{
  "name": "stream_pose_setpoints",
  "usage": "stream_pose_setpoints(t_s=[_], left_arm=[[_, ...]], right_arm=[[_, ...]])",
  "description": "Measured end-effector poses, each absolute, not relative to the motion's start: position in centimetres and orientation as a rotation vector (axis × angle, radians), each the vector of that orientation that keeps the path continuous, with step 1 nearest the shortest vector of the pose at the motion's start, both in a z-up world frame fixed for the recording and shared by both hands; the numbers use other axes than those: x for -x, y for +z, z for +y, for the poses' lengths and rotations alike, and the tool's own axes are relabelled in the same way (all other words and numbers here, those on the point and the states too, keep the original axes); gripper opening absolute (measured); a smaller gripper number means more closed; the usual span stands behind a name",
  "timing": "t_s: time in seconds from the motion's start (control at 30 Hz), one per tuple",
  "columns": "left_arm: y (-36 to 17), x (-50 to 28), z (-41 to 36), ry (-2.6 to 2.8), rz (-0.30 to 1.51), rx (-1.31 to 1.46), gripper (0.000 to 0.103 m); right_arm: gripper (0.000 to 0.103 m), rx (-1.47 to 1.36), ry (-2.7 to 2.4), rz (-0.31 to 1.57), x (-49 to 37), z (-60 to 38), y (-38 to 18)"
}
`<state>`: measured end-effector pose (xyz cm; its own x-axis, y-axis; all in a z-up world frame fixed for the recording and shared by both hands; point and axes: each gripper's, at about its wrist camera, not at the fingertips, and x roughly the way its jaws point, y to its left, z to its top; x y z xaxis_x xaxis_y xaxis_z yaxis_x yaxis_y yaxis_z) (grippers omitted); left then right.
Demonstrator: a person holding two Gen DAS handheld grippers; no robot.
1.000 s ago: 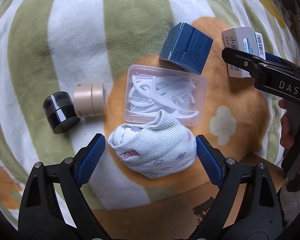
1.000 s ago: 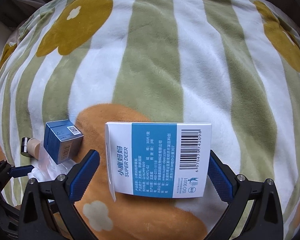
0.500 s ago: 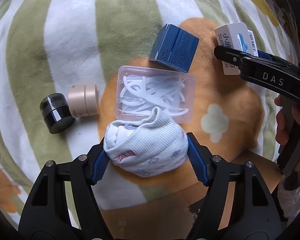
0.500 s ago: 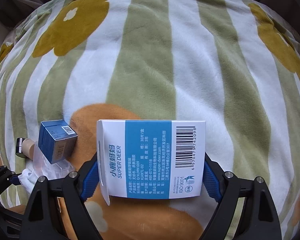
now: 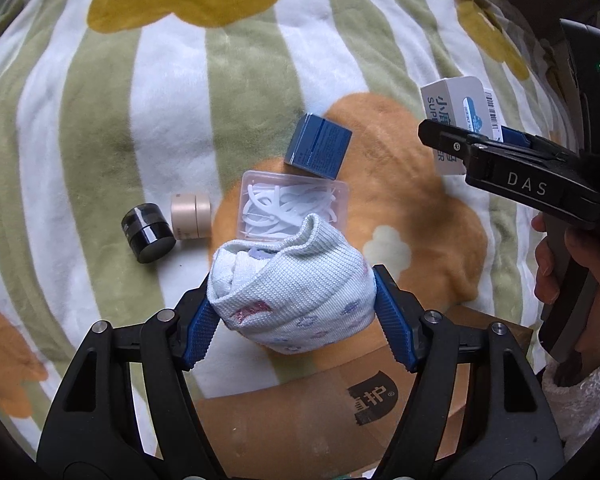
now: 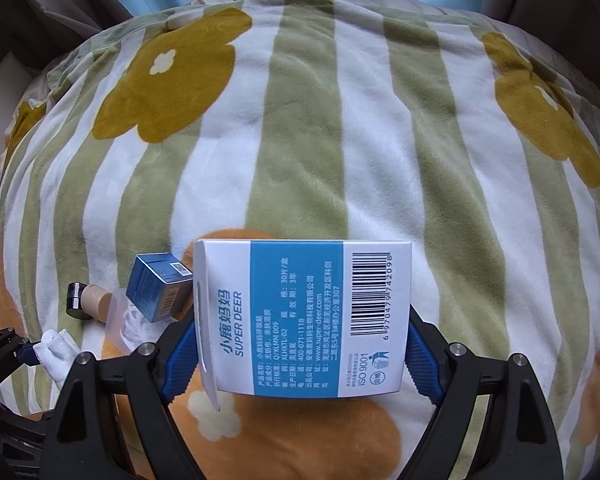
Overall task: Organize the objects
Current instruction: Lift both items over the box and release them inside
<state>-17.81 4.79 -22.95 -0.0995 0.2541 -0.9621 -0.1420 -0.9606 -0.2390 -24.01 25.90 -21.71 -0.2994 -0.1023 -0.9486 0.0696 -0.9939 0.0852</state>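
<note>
My left gripper (image 5: pixel 296 320) is shut on a rolled pale-blue sock (image 5: pixel 296 288) and holds it above the striped blanket (image 5: pixel 172 92). My right gripper (image 6: pixel 300 352) is shut on a white and blue box (image 6: pixel 304 316) with a barcode, lifted off the blanket; this box also shows at the right of the left wrist view (image 5: pixel 456 112). A clear case of white floss picks (image 5: pixel 288 204), a dark blue box (image 5: pixel 318 146), a beige jar (image 5: pixel 190 216) and a black jar (image 5: pixel 148 232) lie on the blanket.
A cardboard box (image 5: pixel 320 412) sits at the blanket's near edge below the left gripper. In the right wrist view the dark blue box (image 6: pixel 156 288), both jars and the floss case lie at the left. Blanket stretches far behind.
Both grippers closed on their objects, the left on the sock and the right on the white and blue box, and both lifted them up off the blanket.
</note>
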Motion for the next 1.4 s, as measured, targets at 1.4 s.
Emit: stream_pose_setpoints(t_s=[1.4], left_arm=[[-17.3, -2.8, 0.1, 2.295, -0.22, 1.747, 0.068]], right_arm=[[0.084, -1.725, -2.344, -0.16, 1.1, 18.6, -12.6]])
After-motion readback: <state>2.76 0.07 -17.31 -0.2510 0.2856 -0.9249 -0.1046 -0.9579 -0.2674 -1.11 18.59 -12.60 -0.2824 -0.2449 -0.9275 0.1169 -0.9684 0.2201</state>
